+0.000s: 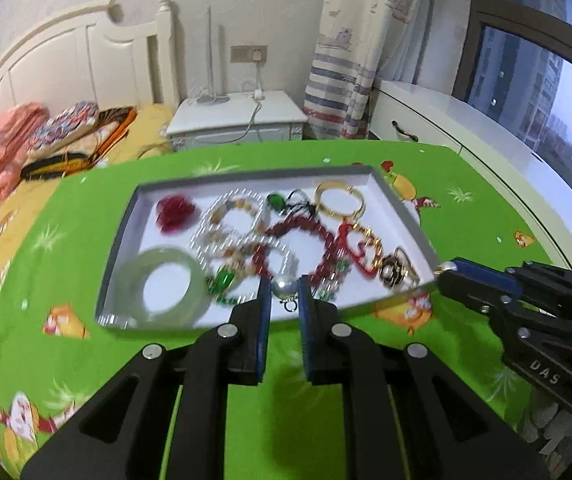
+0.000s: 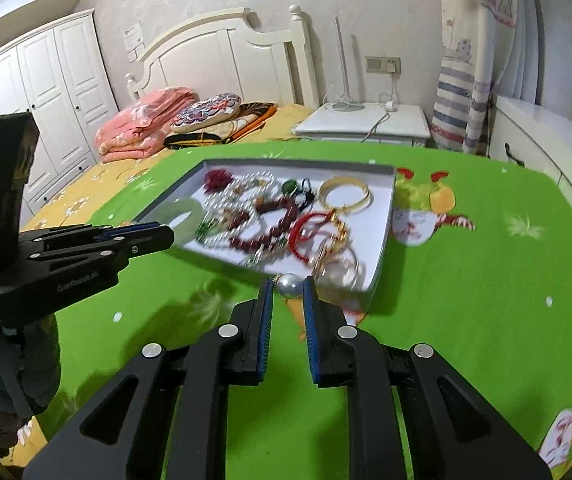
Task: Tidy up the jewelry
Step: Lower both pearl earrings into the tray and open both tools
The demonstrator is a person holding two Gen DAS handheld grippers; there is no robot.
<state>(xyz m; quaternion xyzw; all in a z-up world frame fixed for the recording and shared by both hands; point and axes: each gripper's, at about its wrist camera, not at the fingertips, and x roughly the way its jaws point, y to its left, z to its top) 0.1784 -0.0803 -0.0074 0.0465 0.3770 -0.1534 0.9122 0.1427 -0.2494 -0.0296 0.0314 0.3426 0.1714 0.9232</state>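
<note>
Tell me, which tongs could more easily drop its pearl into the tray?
Probably the left tongs: their pearl hangs over the tray; the right tongs hold theirs just outside its corner.

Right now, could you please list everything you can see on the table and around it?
Tray: one, white, on the table.
Table cloth: one, green with cartoon prints.
Jade bangle: one, pale green, tray's near left corner.
Gold bangle: one, tray's far right.
Red bead bracelet: one, tray's middle.
Red flower: one, tray's far left.
Pearl pieces: two, silvery, one in each gripper.
Nightstand: one, white, behind the table.
Left gripper: shut on a pearl.
Right gripper: shut on a pearl.
</note>
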